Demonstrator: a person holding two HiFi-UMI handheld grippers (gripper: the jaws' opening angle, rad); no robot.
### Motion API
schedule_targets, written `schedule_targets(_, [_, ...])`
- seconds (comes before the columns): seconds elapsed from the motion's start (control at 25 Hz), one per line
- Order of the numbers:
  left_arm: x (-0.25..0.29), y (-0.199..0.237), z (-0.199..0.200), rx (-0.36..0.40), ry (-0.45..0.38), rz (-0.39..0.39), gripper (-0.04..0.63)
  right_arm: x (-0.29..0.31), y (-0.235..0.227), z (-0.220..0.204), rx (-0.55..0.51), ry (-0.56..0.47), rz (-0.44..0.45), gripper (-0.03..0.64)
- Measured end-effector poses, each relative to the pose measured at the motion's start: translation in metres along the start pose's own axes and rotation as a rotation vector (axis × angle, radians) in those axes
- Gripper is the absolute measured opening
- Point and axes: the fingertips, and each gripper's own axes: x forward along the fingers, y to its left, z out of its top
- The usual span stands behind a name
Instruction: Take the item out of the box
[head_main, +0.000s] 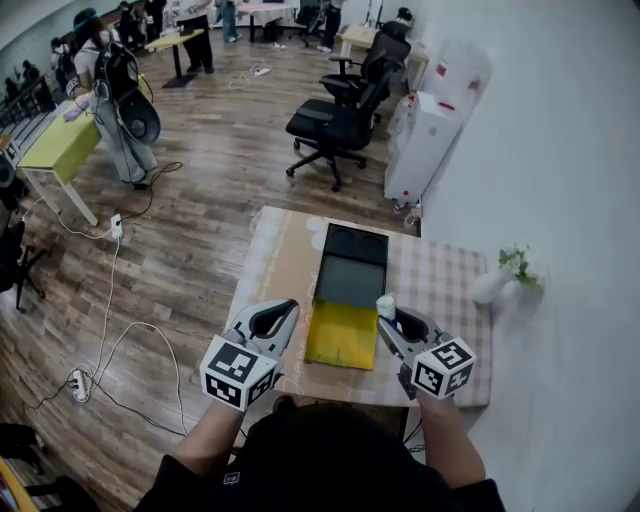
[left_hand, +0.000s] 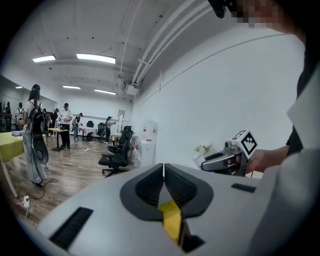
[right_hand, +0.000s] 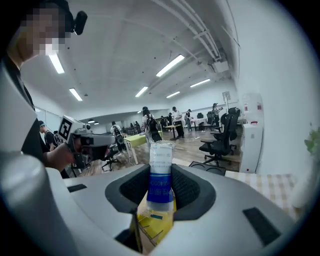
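Right gripper view: right tool (right_hand: 161, 169) grips a clear, blue-banded tube (right_hand: 161, 156).

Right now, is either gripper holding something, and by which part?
The right gripper holds a small bottle, its fingers pressing on the blue label, the lower half. The left gripper is shut and empty.

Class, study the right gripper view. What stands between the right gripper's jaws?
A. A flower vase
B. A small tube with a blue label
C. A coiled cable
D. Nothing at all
B: in the right gripper view the right gripper has its jaws closed on a small tube, clear at the top with a blue label band, held upright between the pads.
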Motion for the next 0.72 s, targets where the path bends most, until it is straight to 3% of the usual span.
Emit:
schedule_targets(0.48, [0.033, -0.035, 0.063, 0.093, -0.060, -0.036, 0.021, -0.091, -0.005, 0.100, -0.098, -0.341, 0.062, 0.139])
schedule_targets(0.72, [0.031, -0.044, 0.086, 0.102, -0.115, -0.026, 0.020, -0.113, 0.001, 0.122, -0.108, -0.471, 0.055, 0.137])
